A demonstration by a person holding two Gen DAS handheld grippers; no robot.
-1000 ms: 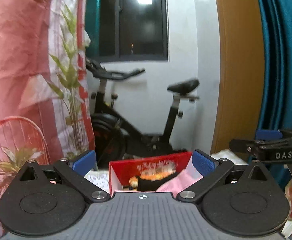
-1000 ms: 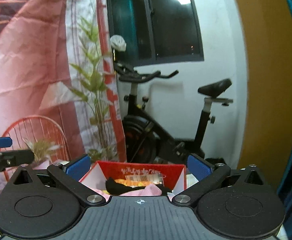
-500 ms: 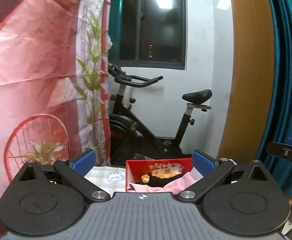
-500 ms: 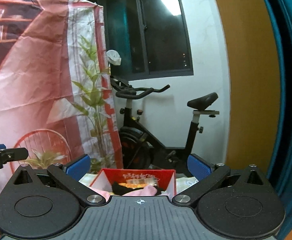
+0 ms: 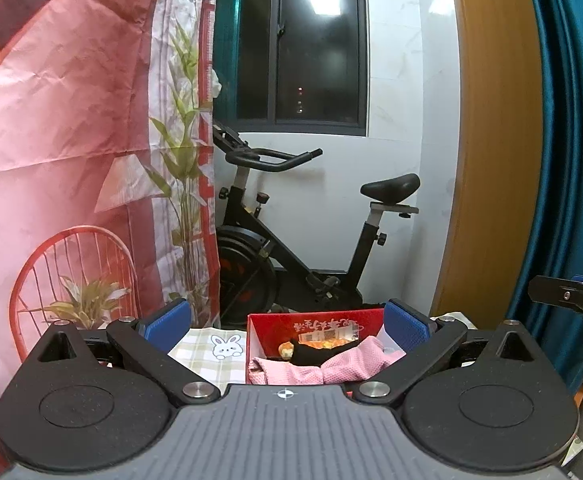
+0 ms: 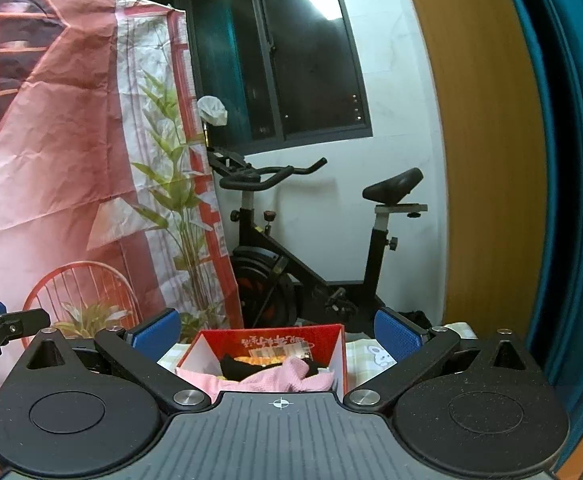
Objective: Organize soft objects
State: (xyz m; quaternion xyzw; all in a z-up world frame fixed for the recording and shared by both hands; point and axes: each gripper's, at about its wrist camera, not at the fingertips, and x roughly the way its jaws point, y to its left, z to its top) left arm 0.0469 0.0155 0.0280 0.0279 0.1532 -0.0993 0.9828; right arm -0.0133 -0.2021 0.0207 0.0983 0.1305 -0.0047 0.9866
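Observation:
A red open box point(image 5: 323, 326) point(image 6: 275, 342) stands on a checked cloth with a rabbit print point(image 5: 207, 354). Inside it lie a pink cloth point(image 5: 331, 368) point(image 6: 275, 378), a black soft item point(image 5: 315, 354) point(image 6: 235, 366) and something orange point(image 5: 323, 344). My left gripper point(image 5: 289, 326) is open, held above and short of the box, with nothing between its blue pads. My right gripper point(image 6: 277, 334) is open too, likewise short of the box and holding nothing. Each gripper's tip shows at the edge of the other's view.
A black exercise bike point(image 5: 291, 240) point(image 6: 311, 248) stands behind the table under a dark window. A pink printed backdrop point(image 5: 71, 160) hangs at left. A wooden panel point(image 5: 495, 140) and a teal curtain point(image 5: 571, 140) fill the right.
Both grippers have drawn back and tilted upward from the box, which now looks smaller and lower in each view. Both jaws stayed open.

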